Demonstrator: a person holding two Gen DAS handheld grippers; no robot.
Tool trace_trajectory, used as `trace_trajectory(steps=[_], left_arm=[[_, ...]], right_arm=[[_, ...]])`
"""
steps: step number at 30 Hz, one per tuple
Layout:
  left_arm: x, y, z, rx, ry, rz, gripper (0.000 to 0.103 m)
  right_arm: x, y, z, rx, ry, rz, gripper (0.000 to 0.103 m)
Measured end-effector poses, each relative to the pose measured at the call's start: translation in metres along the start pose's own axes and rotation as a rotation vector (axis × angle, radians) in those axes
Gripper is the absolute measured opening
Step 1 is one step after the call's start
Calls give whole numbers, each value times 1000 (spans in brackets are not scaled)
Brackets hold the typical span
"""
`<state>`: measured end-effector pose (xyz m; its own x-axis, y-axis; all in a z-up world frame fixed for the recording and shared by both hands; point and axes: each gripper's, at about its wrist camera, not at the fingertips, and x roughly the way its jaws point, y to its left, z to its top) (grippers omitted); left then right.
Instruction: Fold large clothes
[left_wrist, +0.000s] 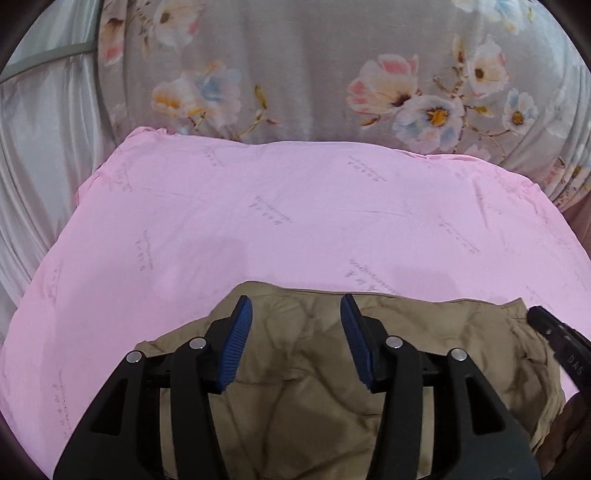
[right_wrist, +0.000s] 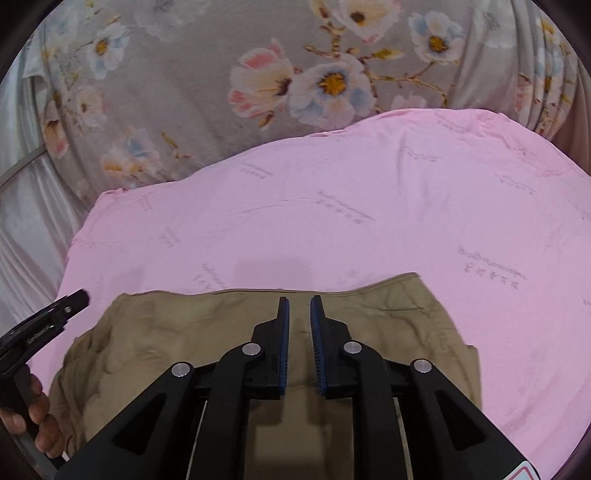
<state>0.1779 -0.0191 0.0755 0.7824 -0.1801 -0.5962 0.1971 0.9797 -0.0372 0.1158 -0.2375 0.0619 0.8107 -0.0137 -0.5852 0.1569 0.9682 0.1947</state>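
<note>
Khaki garment (left_wrist: 321, 373) folded on pink sheet (left_wrist: 258, 221), left gripper (left_wrist: 296, 314) jaws apart, right gripper (right_wrist: 298, 306) jaws slightly apart, both empty

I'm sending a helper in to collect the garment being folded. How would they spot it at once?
Find the pink sheet spread in front of the grey floral fabric. On its near part lies the khaki garment, flat with a straight far edge, under both sets of jaws. It is the only tan, unprinted cloth there; its neighbours are pink or flowered.
</note>
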Motion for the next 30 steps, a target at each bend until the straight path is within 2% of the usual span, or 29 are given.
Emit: trace_trajectory(steps=[2, 4, 8, 14, 20, 30], left_arm=[[3, -20, -1, 23, 17, 0, 49], [14, -34, -7, 40, 35, 34, 49], [44, -44, -33, 37, 90, 62, 49], [58, -40, -48, 9, 55, 75, 60], [63, -46, -55, 33, 33, 111, 61], [66, -49, -56, 46, 28, 133, 62]], right_arm=[[4, 20, -4, -37, 6, 14, 14], [18, 34, -14, -66, 25, 10, 15], [42, 30, -37, -72, 59, -6, 14], [53, 25, -50, -58, 55, -6, 14], [58, 35, -58, -113, 35, -64, 14], [63, 32, -60, -110, 38, -60, 14]])
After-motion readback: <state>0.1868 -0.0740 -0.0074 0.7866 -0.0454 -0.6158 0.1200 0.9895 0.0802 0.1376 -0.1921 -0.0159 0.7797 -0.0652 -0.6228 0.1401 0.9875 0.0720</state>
